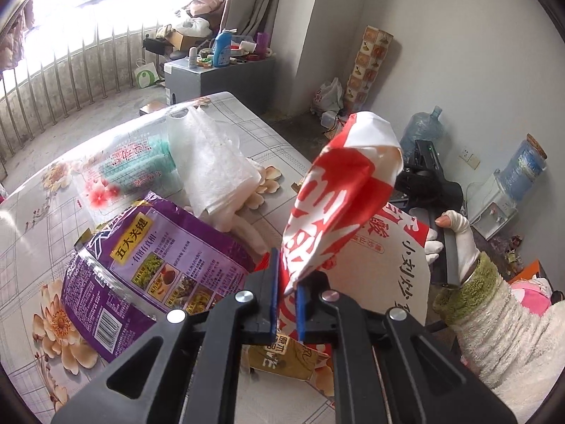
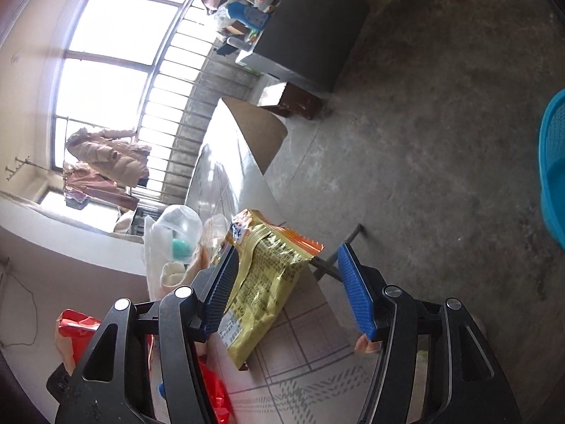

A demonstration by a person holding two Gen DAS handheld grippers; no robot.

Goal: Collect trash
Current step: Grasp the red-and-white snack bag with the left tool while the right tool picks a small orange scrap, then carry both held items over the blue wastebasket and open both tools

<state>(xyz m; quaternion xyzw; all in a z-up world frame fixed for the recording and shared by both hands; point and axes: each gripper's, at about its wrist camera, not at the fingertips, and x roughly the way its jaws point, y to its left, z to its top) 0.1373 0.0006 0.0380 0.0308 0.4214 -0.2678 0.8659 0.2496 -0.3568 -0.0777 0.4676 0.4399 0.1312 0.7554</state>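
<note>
Left gripper (image 1: 286, 282): clenched on the red-and-white wrapper (image 1: 335, 205), which stands up from the jaws toward 1 o'clock, lifted off the table (image 1: 31, 219).
Right gripper (image 2: 286, 289): released, jaws wide apart, the gold snack bag (image 2: 268, 275) lying between them; pads not pressing it.
Writing: purple packet (image 1: 152, 268) at 9 o'clock of the left gripper carries a yellow label reading 五大关键 and a barcode; the red wrapper's big white characters are too crumpled to read.
Containers: clear plastic cup (image 2: 180, 229) at 11 o'clock of the right gripper, something teal inside; blue basket (image 2: 552, 166) on the floor at 3 o'clock.
Around: white plastic bag (image 1: 208, 162) beyond the purple packet.
</note>
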